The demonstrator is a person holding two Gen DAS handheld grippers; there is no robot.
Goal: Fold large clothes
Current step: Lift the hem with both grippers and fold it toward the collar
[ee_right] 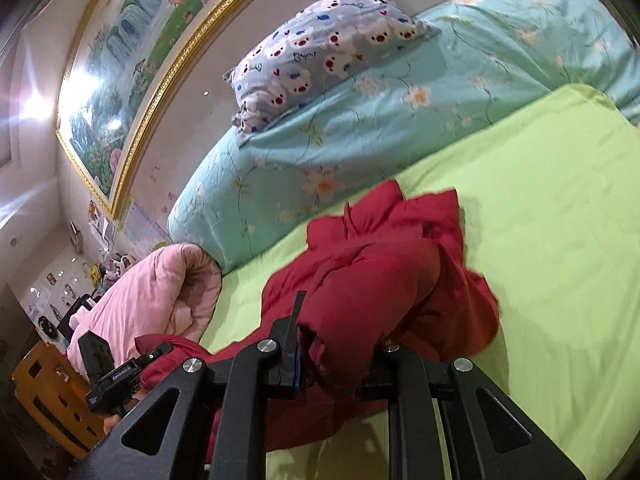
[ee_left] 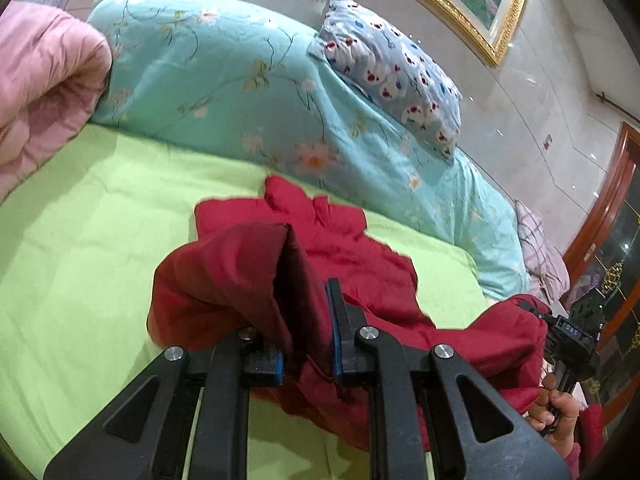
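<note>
Red padded fabric of a large quilted garment (ee_left: 352, 248) lies bunched on the lime-green bed sheet (ee_left: 92, 232), one edge clamped in the left gripper (ee_left: 308, 340) and another in the right gripper (ee_right: 336, 344). Both sets of fingers pinch it apart, likely to spread it for folding.

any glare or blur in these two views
Left wrist view: sharp overall, with small light glints on the glossy wall and fisheye bending of the gold picture frame. Right wrist view: strong flare at the left edge, and the red garment looks motion-blurred.
</note>
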